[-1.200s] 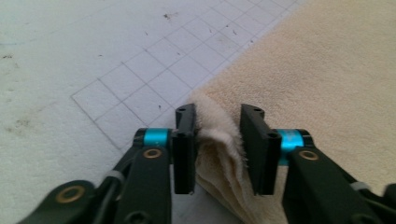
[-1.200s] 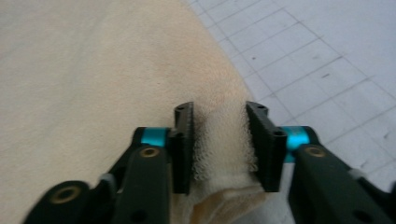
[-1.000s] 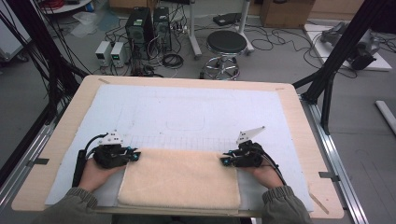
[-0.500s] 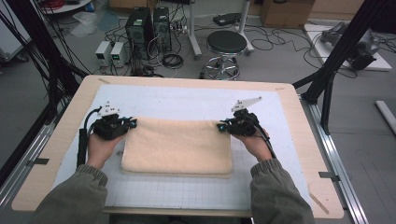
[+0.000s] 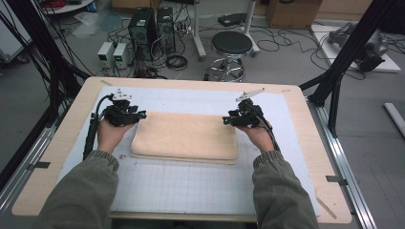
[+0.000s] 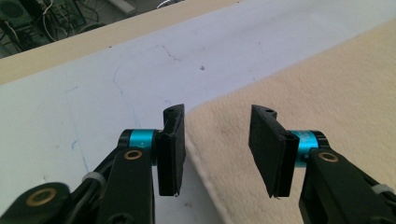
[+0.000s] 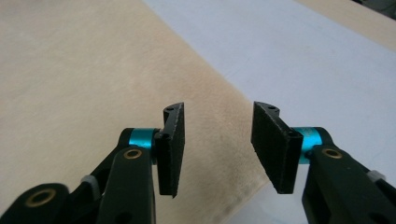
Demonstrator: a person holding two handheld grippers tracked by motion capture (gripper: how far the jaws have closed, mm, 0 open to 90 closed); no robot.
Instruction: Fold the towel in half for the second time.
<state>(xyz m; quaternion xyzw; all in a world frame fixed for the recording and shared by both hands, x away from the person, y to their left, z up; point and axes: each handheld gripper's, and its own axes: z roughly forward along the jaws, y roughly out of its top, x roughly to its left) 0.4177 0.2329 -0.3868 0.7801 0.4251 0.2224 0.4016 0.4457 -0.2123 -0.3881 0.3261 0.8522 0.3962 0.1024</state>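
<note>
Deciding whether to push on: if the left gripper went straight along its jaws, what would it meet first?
Probably the towel: the left gripper, jaws just opened with nothing between them, points over its corner, seemingly slightly downward, though the depth is unclear.

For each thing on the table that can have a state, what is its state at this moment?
Towel: folded, lying flat on the white mat, held by neither tool.
Left tool: jaws have just been opening; open, above the towel's far left corner, gripping nothing.
Right tool: jaws have just been opening; open, above the towel's far right corner, gripping nothing.
White mat: flat on the table.
</note>
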